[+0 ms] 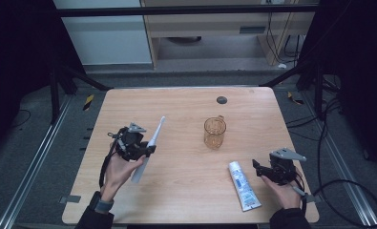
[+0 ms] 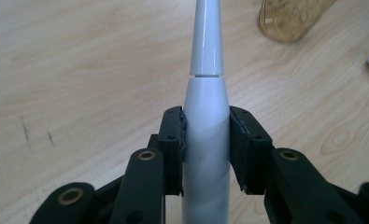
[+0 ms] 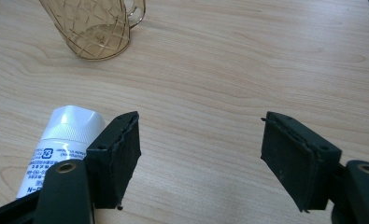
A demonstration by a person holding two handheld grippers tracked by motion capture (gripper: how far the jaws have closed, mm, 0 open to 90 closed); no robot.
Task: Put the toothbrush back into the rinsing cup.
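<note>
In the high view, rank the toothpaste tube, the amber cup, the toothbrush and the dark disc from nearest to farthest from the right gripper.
From the right gripper:
1. toothpaste tube, just beside it, toward table centre.
2. amber cup, mid-table, farther back.
3. dark disc, near the far edge.
4. toothbrush, across the table, held in the left gripper.

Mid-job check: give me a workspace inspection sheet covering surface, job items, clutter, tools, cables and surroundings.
Surface: wooden table, bare grain.
Job's things: white electric toothbrush, clamped; toothpaste tube lying flat; amber cup upright.
Clutter: dark round disc near the far edge.
Grippers: left tool shut on the toothbrush; right tool open, beside the tube.
Cables: black cable on the floor at right.
Surroundings: cabinet beyond the table.
</note>
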